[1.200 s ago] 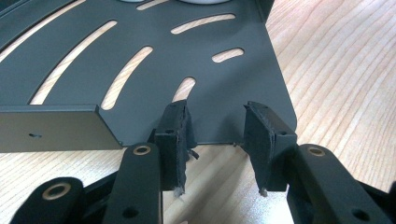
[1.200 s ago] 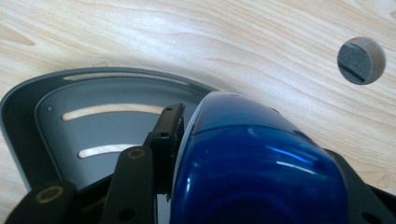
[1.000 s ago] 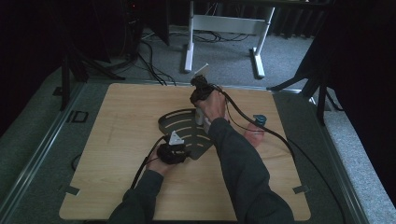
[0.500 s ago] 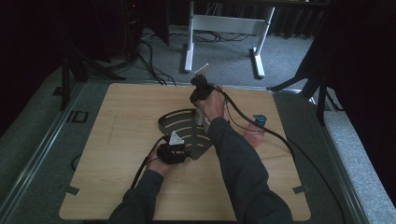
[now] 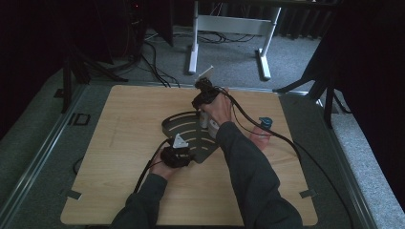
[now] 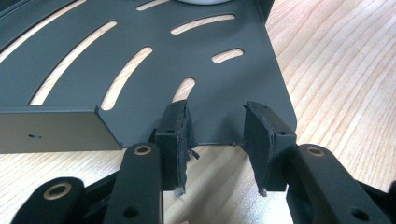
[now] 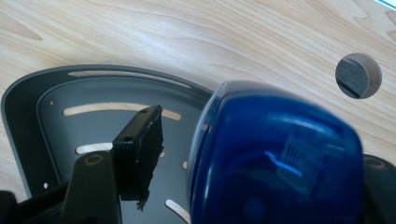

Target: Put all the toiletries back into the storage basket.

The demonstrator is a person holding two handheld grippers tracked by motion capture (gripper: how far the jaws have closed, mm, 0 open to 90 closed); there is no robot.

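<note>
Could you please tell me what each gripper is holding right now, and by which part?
The right gripper holds a blue-capped bottle near its cap. The left gripper holds nothing; its open jaws sit at the dark slotted tray's edge.

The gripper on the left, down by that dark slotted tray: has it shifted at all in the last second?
No. The left gripper sits at the same near edge of the dark slotted tray, and the tray lies at the same spot on the wooden table.

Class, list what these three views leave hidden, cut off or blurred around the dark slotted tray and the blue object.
1. Blue object: right gripper view, blurred and cut off by the bottom edge; it hides the right tool's far jaw.
2. Slotted tray: left gripper view, top edge cuts it.
3. Left tool: high view, too small to judge its jaws.
</note>
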